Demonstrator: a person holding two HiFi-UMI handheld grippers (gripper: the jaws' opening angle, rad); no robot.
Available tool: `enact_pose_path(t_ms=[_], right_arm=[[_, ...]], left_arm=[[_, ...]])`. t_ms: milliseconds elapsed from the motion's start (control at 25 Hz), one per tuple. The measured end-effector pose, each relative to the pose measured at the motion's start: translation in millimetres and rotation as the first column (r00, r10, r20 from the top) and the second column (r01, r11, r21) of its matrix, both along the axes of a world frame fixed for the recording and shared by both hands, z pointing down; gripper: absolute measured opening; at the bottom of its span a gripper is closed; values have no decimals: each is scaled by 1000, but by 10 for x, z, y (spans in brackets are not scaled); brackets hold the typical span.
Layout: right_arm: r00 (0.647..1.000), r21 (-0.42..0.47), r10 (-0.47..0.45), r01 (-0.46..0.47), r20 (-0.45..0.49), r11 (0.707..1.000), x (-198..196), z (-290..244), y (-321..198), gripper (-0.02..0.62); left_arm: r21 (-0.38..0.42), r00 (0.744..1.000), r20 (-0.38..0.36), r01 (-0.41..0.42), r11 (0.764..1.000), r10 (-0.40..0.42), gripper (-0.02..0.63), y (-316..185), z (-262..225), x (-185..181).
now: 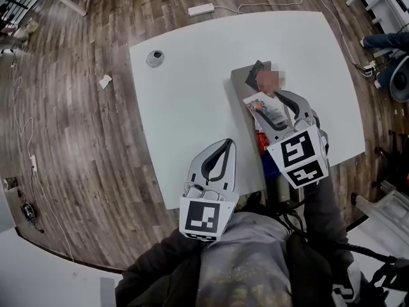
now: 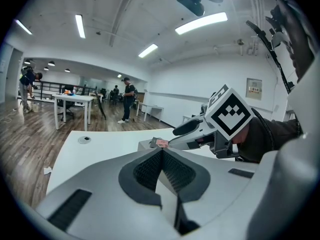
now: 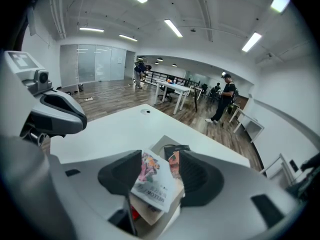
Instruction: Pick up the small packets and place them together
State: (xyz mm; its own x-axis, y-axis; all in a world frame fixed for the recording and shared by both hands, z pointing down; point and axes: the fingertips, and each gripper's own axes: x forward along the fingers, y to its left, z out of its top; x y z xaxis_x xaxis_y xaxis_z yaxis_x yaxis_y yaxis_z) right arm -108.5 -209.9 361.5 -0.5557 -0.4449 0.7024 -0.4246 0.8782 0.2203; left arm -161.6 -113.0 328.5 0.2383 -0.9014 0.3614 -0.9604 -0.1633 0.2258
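Over the pile (image 3: 146, 211), I'm hovering the right gripper (image 3: 160, 154) wide open around the white packet (image 3: 152, 184), with the left gripper (image 2: 162, 151) shut and empty. I'm risking a jaw snagging that packet and dragging it off the stack.

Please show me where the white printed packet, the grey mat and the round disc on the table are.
white printed packet (image 3: 152, 184): right gripper view, on its printed front face.
grey mat (image 1: 241, 84): head view, on its bare left part.
round disc (image 1: 154, 58): head view, on its middle.
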Motion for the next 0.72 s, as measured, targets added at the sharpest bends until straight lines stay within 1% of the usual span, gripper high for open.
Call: enact_pose_path(t_ms=[160,360,560,720], right_arm=[[1000,11,13,-13,11,1000,136,-54,150,235],[999,18,41,-41,26,999,396,-92,351,235],[998,19,55,-56,31,998,702,-44,604,235],[998,6,55,-55,32,998,979,-11,921,235]], left_arm=[[18,1000,17,-23,1000,23,2,106,-58,133],[26,998,35,-48,998,48,2,280,-103,348],[25,997,43,-68,997,67,2,515,-99,654],[36,995,49,-86,996,84,2,768,-140,956]])
